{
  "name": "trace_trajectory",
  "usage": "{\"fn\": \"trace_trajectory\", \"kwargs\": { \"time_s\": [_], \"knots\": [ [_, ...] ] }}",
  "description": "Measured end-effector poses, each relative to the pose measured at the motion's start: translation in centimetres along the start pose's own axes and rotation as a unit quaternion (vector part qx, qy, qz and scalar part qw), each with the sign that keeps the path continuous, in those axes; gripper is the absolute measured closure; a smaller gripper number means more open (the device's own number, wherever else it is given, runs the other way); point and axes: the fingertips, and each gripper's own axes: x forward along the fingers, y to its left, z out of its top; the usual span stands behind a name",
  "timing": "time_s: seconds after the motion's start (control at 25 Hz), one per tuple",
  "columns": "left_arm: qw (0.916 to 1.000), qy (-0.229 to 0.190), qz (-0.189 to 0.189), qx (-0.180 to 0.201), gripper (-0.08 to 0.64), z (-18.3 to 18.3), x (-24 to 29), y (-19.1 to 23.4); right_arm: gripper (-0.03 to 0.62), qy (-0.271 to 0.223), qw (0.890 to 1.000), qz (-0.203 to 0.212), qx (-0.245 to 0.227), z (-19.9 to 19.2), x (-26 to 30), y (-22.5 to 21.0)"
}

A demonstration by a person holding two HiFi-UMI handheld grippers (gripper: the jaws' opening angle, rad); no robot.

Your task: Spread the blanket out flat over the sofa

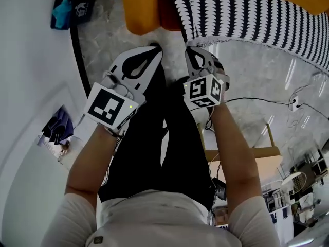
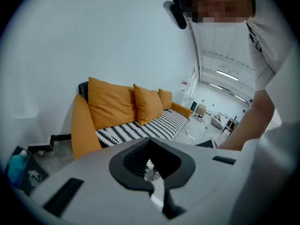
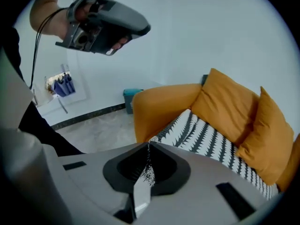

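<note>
Jaws clenched empty, left gripper (image 1: 153,49) and right gripper (image 1: 193,51); I see black-and-white patterned blanket (image 1: 247,14) ahead on orange sofa (image 1: 141,9), nearer right.

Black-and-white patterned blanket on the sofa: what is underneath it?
The orange fabric sofa. Its seat is hidden under the black-and-white patterned blanket; only the armrests and back cushions show.
</note>
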Motion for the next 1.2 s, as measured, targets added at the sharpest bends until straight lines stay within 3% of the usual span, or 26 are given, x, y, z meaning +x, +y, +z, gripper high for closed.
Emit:
{"fn": "trace_trajectory", "kwargs": {
  "time_s": [0.2,0.44,0.6,0.96,1.2],
  "knots": [
    [0.9989,0.026,0.02,-0.034,0.551,-3.7,-2.6,2.3,0.558,0.045,0.995,0.057,-0.066,-0.8,6.6,6.7],
    [0.9978,0.045,0.011,-0.047,0.551,-5.1,3.9,3.3,0.558,0.102,0.987,0.105,-0.06,-9.0,12.9,6.2],
    [0.998,0.049,-0.003,-0.04,0.551,-5.1,7.3,3.0,0.558,0.13,0.984,0.105,-0.066,-12.5,15.3,4.2],
    [0.9981,0.05,-0.03,-0.02,0.551,-8.5,7.8,3.9,0.558,0.161,0.982,0.08,-0.056,-15.8,20.3,2.6],
    [0.9969,0.064,-0.032,-0.031,0.551,-9.0,7.5,4.6,0.558,0.173,0.981,0.082,-0.009,-16.2,21.0,1.9]
  ]
}}
